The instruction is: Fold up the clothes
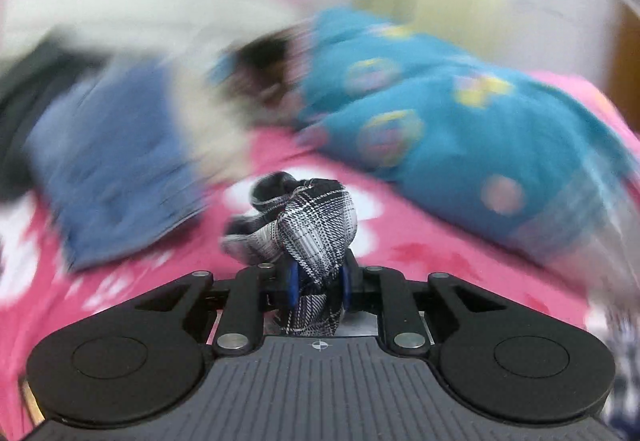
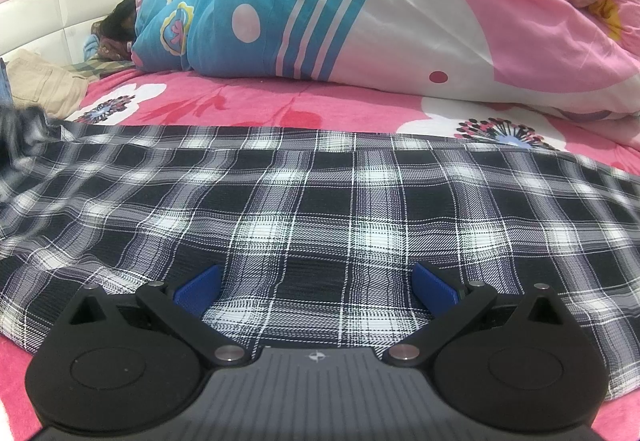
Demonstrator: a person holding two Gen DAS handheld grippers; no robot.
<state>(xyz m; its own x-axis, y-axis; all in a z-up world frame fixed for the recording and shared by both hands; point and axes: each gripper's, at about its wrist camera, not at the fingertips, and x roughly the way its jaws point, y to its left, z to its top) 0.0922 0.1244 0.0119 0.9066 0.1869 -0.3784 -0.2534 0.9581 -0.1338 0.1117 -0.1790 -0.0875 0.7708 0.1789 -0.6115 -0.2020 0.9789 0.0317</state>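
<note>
Plaid shirt [image 2: 304,209], black and white, lies spread flat on the pink flowered bedsheet [image 2: 248,101], with a rolled blue and pink quilt [image 2: 360,9] behind it. The left gripper [image 1: 319,281] pinches a bunched fold of that plaid cloth between its blue pads. The right gripper [image 2: 316,285] hovers over the shirt, jaws wide apart and holding nothing.
</note>
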